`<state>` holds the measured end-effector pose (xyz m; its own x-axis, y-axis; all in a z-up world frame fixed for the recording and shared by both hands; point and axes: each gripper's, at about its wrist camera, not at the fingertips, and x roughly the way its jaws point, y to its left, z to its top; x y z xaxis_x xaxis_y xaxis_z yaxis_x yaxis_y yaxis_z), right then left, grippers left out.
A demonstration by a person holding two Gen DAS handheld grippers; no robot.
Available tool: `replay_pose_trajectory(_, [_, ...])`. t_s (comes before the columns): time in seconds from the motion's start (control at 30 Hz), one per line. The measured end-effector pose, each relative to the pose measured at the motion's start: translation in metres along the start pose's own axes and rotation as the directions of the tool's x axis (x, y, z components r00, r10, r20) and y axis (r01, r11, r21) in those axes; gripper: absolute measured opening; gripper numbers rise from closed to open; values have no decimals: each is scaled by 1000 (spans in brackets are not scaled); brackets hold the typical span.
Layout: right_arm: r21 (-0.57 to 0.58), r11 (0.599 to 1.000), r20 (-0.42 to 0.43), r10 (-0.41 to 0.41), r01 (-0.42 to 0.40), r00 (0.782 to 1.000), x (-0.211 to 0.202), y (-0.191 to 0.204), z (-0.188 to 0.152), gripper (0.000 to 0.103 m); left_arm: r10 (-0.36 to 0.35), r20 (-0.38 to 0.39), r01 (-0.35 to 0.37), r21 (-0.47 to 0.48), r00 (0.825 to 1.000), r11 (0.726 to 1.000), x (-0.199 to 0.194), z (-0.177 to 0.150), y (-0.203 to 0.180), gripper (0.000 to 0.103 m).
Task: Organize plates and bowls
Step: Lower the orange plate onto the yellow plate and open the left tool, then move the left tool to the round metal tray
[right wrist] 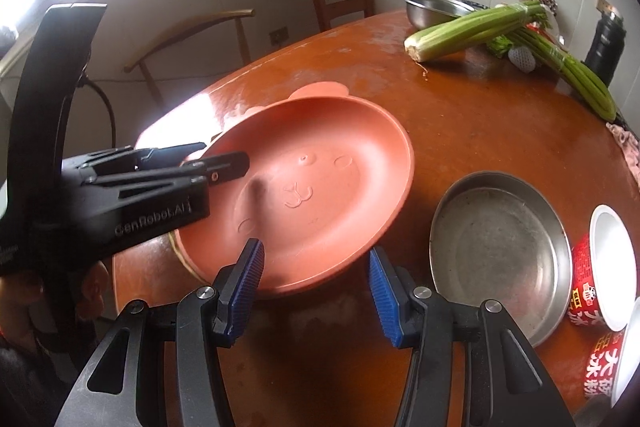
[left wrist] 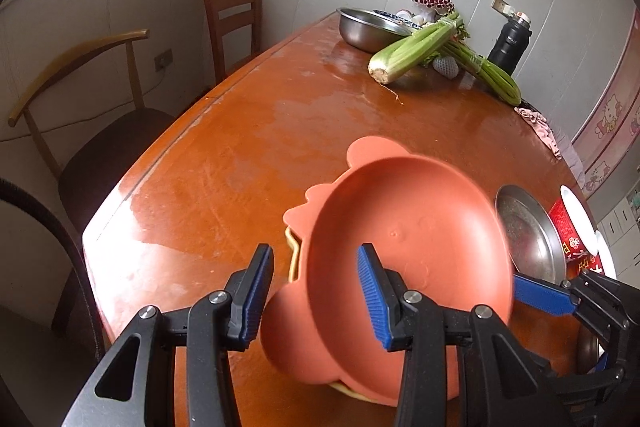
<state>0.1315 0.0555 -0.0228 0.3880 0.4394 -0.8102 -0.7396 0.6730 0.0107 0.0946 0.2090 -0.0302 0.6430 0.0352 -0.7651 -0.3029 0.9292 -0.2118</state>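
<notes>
The salmon-pink bear-faced plastic plate [right wrist: 304,187] sits tilted atop a yellow plate on the wooden table [right wrist: 480,123]. The left gripper [left wrist: 316,291], jaws apart, straddles its rim at nine o'clock and looks nearer; the right gripper [right wrist: 316,291], also spread, waits at six o'clock.

Left gripper [right wrist: 224,165] over tilted orange plate [right wrist: 320,187], steel plate [right wrist: 500,259] beside

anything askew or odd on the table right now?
Yes: the orange bear plate sits tilted, its right rim raised, resting unevenly on a yellow plate beneath. The left claw straddles its rim, open. Celery lies loose on the table.
</notes>
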Motion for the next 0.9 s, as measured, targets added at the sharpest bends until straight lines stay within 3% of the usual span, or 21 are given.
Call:
replay_pose_trajectory(0.13, [-35,999,9,-20,20,1000,-3,10,-2,55,6,5,-6,7,1000,1000,-5,1,1,43])
replay_pose_trajectory(0.5, [-6,1000,36,17,-17,999,-21,12,-5,55,5,51,-7,31,999,1000,-32,1,-6,45])
replay_pose_trajectory(0.9, [106,994,156,-6,-11,988,-67,-15,-10,55,-15,90,7,89,996,996,-52,3,-38,54])
